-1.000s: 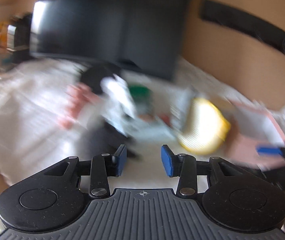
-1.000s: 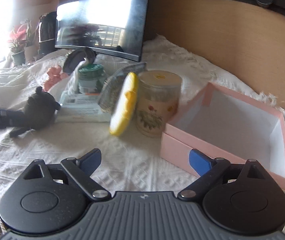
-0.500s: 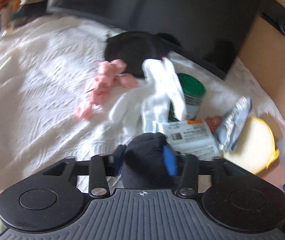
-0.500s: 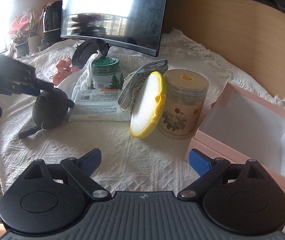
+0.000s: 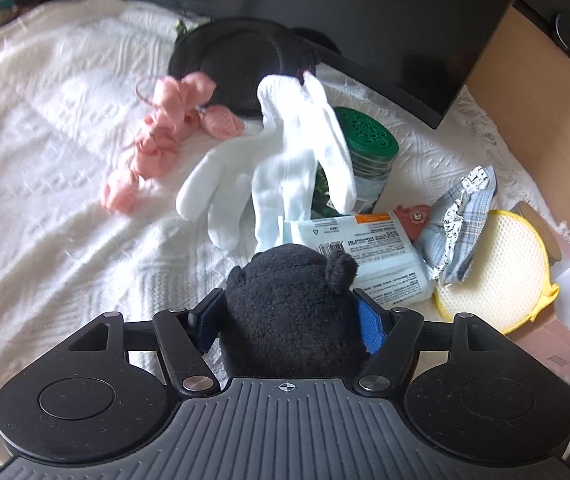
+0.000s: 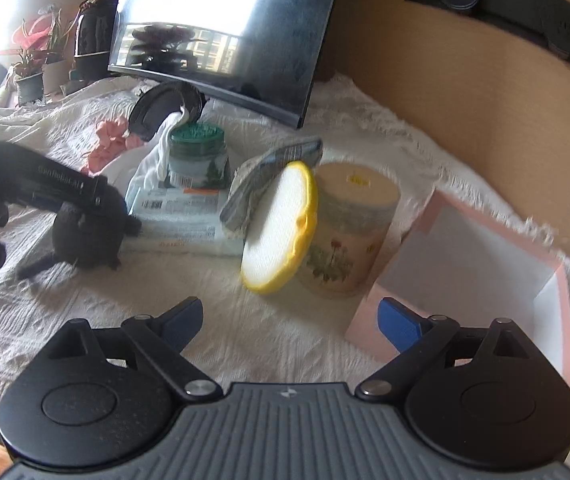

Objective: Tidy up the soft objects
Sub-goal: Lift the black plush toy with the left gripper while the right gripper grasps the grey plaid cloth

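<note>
pink flowers [image 5: 153,140]: fabric-looking blossoms lying on the white cloth over the worktop [image 5: 45,208], far left of the pile, touching nothing else I'd worry about.

white glove [image 5: 281,164]: draped from the dark round stand down over the green-lidded jar [image 5: 365,148]. If it gets snagged, that jar probably tips.

black plush toy [image 5: 293,308]: the soft thing in play. It sits on the cloth right between the left gripper [image 5: 291,320] fingers, up against the wipes pack [image 5: 365,256].

left gripper state: the fingers are opening around the plush, with a blue pad on each flank. I can't tell for sure if the pads are pressing yet, so I'd call it released, not grasping.

risk 1: the plush is squishy and round. My guess is a shallow pinch just compresses the fur and it pops out on the lift.

risk 2: a dangly tail or limb trails on the cloth in the right wrist view and could drag the wipes pack along.

yellow-rimmed pad [image 6: 281,228]: leaning on the floral canister [image 6: 349,228]. One nudge and it flops.

pink box [image 6: 485,272]: open and sitting on the right, likely the drop spot.

right gripper [image 6: 291,322]: fingers spread wide, holding nothing, hovering over bare cloth near the box corner. It could clip that corner if it swings.
</note>
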`<state>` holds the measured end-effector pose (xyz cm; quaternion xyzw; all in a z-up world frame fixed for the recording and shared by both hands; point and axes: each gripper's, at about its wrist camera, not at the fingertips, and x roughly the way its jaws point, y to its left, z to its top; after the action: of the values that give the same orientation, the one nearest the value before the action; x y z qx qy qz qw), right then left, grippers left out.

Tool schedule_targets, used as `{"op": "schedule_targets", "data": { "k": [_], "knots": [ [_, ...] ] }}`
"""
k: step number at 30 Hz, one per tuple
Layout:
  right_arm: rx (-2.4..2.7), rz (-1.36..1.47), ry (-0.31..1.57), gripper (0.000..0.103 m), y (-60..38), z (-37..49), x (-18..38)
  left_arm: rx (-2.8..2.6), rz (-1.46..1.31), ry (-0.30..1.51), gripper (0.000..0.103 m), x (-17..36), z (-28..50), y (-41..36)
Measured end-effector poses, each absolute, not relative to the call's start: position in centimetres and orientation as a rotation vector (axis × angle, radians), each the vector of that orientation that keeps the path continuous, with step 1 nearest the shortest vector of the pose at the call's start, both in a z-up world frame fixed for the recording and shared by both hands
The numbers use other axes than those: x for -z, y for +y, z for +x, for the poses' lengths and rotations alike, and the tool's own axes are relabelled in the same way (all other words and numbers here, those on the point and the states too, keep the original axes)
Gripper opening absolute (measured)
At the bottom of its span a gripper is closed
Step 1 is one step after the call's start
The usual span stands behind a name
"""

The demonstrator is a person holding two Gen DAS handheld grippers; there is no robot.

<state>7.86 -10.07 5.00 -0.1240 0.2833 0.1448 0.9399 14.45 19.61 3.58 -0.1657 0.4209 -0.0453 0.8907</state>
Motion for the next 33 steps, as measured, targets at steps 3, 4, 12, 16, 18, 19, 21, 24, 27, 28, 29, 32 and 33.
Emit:
{"op": "schedule_targets", "data": {
  "k": [3,4,12,16,18,19,21,24,27,28,29,32,33],
  "knots": [
    [-0.305,-0.280,0.568,0.081,-8.5,9.4,-6.4,0.127,-0.371,0.887,0.072,-3.5,15.0,20.3],
    [-0.316,-0.285,0.566,0.078,-7.8,10.1,-7.0,0.139,-0.378,0.893,0.072,-3.6,15.1,20.5],
    [-0.287,-0.247,0.626,0.058,-3.3,18.1,-11.2,0.290,-0.341,0.841,0.068,-7.1,15.7,22.5],
    [-0.177,-0.240,0.700,0.050,-1.8,23.4,-11.0,0.363,-0.319,0.793,0.068,-9.5,17.4,23.9],
    [-0.154,-0.190,0.792,0.037,-1.9,25.6,-10.4,0.406,-0.324,0.776,0.068,-10.4,18.6,24.4],
    [-0.152,-0.147,0.832,0.029,-2.2,26.4,-10.1,0.426,-0.324,0.767,0.068,-10.8,19.2,24.6],
    [-0.159,-0.080,0.862,0.019,-2.4,27.4,-10.1,0.458,-0.309,0.751,0.068,-11.7,20.5,24.6],
    [-0.187,-0.035,0.857,0.004,-2.3,27.6,-11.4,0.478,-0.283,0.742,0.068,-13.1,22.9,24.2],
    [-0.213,-0.009,0.813,0.002,-2.2,26.8,-13.8,0.518,-0.270,0.724,0.068,-14.9,24.9,23.3],
    [-0.219,-0.009,0.792,0.002,-2.3,26.5,-14.8,0.523,-0.261,0.713,0.068,-15.4,25.5,22.9],
    [-0.225,-0.012,0.768,0.002,-2.3,26.1,-15.9,0.527,-0.254,0.702,0.068,-16.0,26.0,22.5],
    [-0.242,-0.018,0.708,0.001,-3.2,25.0,-18.8,0.518,-0.270,0.688,0.068,-17.1,27.4,21.5],
    [-0.250,-0.017,0.695,0.001,-3.6,24.7,-19.4,0.514,-0.289,0.685,0.068,-17.2,27.5,21.3]
  ]
}}
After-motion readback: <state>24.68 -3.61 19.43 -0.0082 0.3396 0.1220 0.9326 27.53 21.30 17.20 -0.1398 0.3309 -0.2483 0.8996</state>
